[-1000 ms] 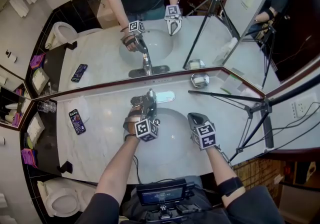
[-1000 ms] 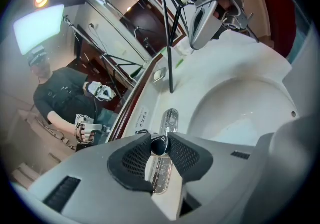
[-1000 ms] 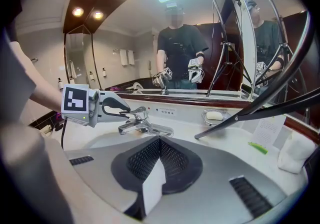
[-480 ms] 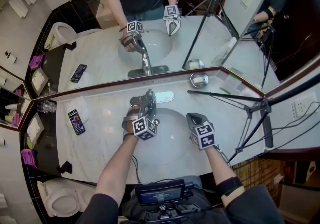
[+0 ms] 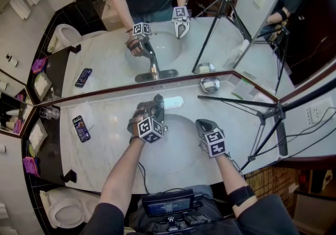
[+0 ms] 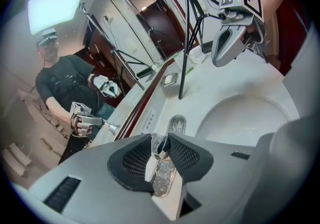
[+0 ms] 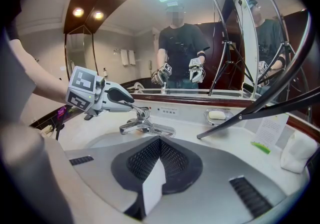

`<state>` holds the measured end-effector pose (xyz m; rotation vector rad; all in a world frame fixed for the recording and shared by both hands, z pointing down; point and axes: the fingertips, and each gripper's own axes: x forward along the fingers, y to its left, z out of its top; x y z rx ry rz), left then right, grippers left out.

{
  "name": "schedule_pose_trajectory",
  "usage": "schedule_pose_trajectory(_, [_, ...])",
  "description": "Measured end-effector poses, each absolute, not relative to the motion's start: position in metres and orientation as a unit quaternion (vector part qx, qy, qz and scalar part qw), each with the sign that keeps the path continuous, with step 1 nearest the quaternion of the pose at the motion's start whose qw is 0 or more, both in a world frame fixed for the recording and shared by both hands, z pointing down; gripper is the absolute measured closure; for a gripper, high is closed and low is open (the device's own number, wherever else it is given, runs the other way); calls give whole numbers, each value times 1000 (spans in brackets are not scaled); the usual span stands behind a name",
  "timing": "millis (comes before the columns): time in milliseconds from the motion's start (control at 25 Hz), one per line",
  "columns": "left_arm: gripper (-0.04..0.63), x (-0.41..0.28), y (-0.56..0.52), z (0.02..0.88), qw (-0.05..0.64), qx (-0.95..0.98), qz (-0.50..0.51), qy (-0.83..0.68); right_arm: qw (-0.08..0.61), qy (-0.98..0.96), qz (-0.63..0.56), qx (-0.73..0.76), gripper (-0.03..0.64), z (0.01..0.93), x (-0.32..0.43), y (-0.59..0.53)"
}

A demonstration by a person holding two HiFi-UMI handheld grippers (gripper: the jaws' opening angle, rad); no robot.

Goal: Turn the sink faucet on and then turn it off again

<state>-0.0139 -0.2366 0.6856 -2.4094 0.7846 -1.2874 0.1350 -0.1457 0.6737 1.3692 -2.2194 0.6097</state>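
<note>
A: Faucet (image 7: 143,125) sits at the back of the sink (image 5: 181,150), and the left gripper (image 5: 149,109) is clamped tight on its lever (image 6: 160,148)!
B: Right gripper (image 7: 160,140) has its jaws together, empty, hovering over the sink's right side.

Counter (image 5: 113,150) from above
Faucet (image 5: 155,104) mid-frame, behind basin (image 5: 181,150); phone (image 5: 81,127) at left; soap dish (image 5: 210,84) upper right.

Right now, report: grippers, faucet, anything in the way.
Left gripper shut on faucet lever. Right gripper shut, empty, at sink basin's right edge. No water stream seen. Tripod leg crosses counter right of faucet, clear of both grippers.
</note>
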Motion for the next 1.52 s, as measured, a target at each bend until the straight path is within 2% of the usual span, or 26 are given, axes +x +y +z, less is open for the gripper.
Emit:
schedule_pose_trajectory(680, [488, -15, -247, 678, 113, -847, -436, 284, 226, -807, 223, 498, 597, 673, 132, -145])
schedule_pose_trajectory(1040, [489, -29, -223, 665, 159, -841, -444, 266, 226, -813, 219, 489, 597, 673, 121, -143])
schedule_pose_trajectory(1200, [539, -48, -215, 652, 155, -838, -436, 288, 228, -818, 214, 482, 597, 670, 110, -142])
schedule_pose_trajectory(1280, [582, -56, -210, 642, 145, -840, -425, 304, 227, -822, 209, 478, 597, 667, 105, -142])
schedule_pose_trajectory(1360, [592, -63, -202, 633, 122, -847, -407, 320, 224, -827, 205, 474, 597, 662, 98, -142])
schedule_pose_trajectory(1520, [592, -78, -185, 616, 19, -869, -334, 364, 223, -831, 196, 470, 597, 653, 90, -142])
